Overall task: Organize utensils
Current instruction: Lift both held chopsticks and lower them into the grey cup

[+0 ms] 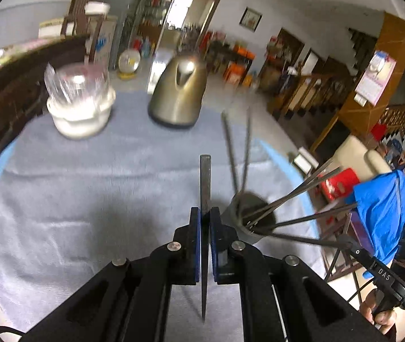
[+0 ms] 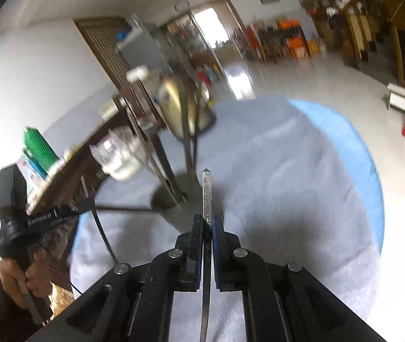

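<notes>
My left gripper (image 1: 205,213) is shut on a dark metal utensil handle (image 1: 205,176) that stands upright between the pads, above the grey cloth. A grey utensil cup (image 1: 252,218) sits just right of it, with several thin metal utensils (image 1: 238,154) fanning out. My right gripper (image 2: 207,219) is shut on a silver utensil handle (image 2: 207,191), held above the cloth, just right of the same cup (image 2: 171,202). The other gripper (image 2: 11,222) and the hand on it show at the left of the right wrist view.
A grey cloth (image 1: 88,185) covers a round blue table (image 2: 353,148). A brass-coloured kettle (image 1: 179,91) and a white bowl with a clear plastic lid (image 1: 79,99) stand at the far side. A dark wooden cabinet (image 1: 2,85) borders the left. A blue garment (image 1: 384,205) lies right.
</notes>
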`<state>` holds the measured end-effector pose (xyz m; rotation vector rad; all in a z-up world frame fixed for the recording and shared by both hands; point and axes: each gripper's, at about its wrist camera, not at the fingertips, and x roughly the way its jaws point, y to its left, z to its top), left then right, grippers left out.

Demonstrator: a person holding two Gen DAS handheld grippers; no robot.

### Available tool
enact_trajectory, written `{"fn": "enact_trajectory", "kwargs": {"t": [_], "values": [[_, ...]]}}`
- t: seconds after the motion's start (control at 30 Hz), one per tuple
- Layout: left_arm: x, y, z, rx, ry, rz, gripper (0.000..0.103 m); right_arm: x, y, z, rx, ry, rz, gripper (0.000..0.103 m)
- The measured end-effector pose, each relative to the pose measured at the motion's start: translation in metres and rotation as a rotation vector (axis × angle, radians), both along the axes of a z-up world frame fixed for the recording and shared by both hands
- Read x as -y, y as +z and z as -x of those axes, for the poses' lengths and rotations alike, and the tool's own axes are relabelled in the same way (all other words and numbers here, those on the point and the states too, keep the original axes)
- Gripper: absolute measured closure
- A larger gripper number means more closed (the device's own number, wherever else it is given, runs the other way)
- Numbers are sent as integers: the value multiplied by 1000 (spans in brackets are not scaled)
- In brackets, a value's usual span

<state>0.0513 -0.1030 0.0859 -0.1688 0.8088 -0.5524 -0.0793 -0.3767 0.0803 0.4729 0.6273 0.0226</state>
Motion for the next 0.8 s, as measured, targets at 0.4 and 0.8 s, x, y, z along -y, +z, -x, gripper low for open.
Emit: {"fn": "enact_trajectory", "kwargs": {"t": [0.4,0.8], "values": [[-8,69,30,183,37,57,97,7,87,35,302,-55,51,97],[9,110,24,327,75,101,97,-33,164,24,642,-241,147,97]]}}
